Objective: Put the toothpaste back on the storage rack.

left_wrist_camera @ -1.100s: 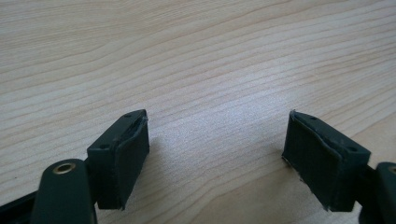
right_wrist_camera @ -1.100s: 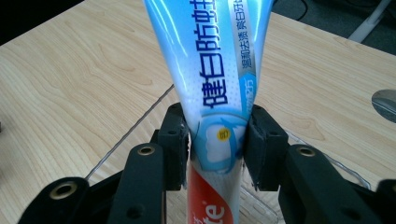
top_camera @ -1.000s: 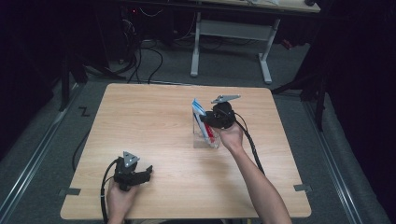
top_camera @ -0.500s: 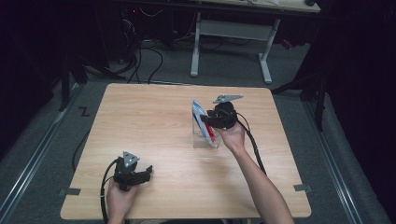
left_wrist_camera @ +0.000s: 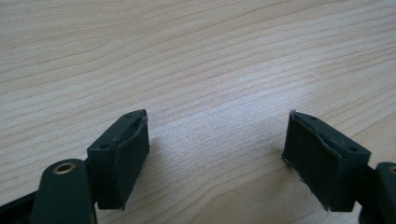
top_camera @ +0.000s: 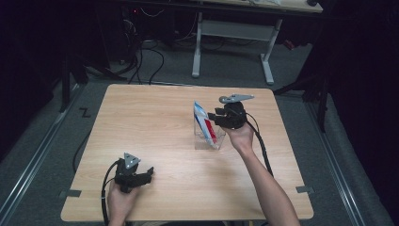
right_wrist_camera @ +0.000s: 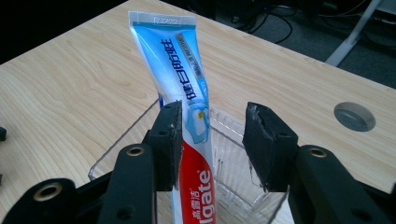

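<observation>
Since the earlier frame the right gripper (right_wrist_camera: 212,149) has been opening its jaws; they now stand apart around the tube (right_wrist_camera: 187,93), which leans in the clear box (top_camera: 207,141) mid-table. The left gripper (left_wrist_camera: 215,158) rests released near the wooden table's (top_camera: 141,113) front edge. Dark room, cables behind.

The tube (right_wrist_camera: 187,93) is light blue at its upper end and red lower down, with white lettering (a white crimped edge tops it). The box (right_wrist_camera: 233,186) is clear. The table (top_camera: 155,127) shows pale wood grain; both grippers' pads (left_wrist_camera: 128,156) are black.
</observation>
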The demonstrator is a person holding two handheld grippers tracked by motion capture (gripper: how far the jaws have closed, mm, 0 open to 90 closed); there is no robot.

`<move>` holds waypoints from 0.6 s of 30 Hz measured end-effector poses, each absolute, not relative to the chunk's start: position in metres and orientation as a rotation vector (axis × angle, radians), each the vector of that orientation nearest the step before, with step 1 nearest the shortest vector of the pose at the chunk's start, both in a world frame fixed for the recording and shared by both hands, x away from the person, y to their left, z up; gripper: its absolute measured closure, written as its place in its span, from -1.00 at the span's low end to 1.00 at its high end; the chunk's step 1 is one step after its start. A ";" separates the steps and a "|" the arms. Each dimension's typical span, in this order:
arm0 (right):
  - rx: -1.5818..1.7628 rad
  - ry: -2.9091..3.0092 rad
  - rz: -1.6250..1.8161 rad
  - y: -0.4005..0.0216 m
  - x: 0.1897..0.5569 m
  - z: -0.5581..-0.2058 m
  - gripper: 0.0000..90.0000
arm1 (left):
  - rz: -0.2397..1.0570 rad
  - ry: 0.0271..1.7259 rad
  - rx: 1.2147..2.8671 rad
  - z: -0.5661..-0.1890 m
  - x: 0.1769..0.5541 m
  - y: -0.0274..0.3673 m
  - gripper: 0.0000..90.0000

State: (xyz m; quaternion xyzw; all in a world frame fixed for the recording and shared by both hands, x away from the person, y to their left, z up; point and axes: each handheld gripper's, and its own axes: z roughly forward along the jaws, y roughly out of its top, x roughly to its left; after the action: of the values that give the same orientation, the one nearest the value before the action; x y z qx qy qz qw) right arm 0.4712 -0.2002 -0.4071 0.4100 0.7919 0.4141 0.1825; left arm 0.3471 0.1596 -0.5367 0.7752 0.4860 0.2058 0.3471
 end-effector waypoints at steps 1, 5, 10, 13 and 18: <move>1.157 2.232 1.168 -0.203 0.470 -0.406 0.28 | 0.534 1.261 2.010 -0.537 0.347 0.160 -0.50; 1.161 2.224 1.173 -0.207 0.469 -0.404 0.30 | 0.533 1.261 2.010 -0.537 0.347 0.160 -0.50; 1.152 2.207 1.184 -0.214 0.465 -0.401 0.32 | 0.533 1.261 2.010 -0.537 0.347 0.160 -0.50; 1.152 2.201 1.185 -0.217 0.463 -0.398 0.33 | 0.533 1.261 2.010 -0.537 0.347 0.160 -0.50; 1.157 2.207 1.202 -0.227 0.459 -0.394 0.33 | 0.532 1.261 2.010 -0.537 0.347 0.160 -0.50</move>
State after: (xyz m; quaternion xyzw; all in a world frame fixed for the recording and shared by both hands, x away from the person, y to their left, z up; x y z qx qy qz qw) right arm 0.4590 -0.2267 -0.3942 0.4108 0.7837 0.4268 0.1866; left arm 0.3470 0.1598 -0.5367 0.7750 0.4863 0.2051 0.3476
